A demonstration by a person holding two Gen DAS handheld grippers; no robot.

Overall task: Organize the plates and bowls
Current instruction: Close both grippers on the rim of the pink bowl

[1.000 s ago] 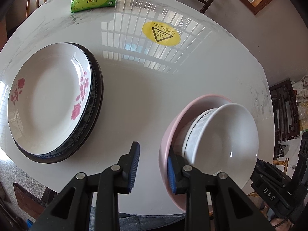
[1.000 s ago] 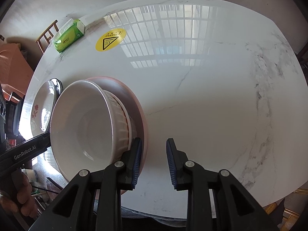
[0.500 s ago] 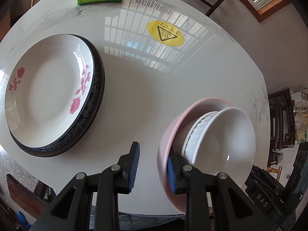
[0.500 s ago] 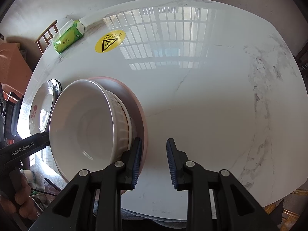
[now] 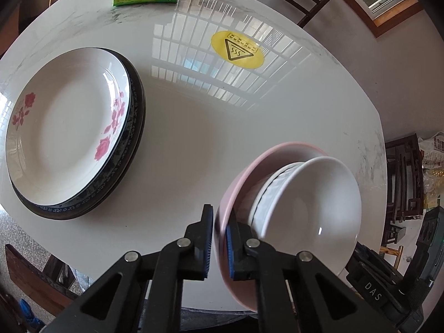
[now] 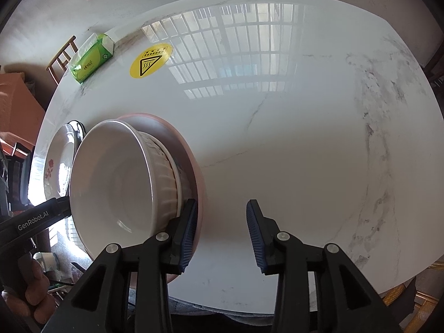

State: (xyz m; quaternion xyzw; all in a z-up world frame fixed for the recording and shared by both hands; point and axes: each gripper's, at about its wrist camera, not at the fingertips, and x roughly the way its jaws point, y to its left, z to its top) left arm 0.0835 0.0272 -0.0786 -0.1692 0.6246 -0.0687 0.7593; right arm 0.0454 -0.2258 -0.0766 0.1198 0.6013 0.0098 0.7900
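Since the earlier frames the two grippers have traded roles: one has just been closing, the other opening.

Left wrist view: the left gripper (image 5: pixel 219 241) has just closed and now pinches the near rim of the pink bowl (image 5: pixel 236 191), one pad outside, one inside. The white ribbed bowl (image 5: pixel 313 216) nests in it, off to the right. The stacked plates (image 5: pixel 66 127) lie well apart on the left of the bench (image 5: pixel 194 138).

Right wrist view: the right gripper (image 6: pixel 222 233) has just spread; only its left pad sits at the pink bowl's rim, the other over bare bench. The bowls lie to its left, so I judge the left hand now carries them.
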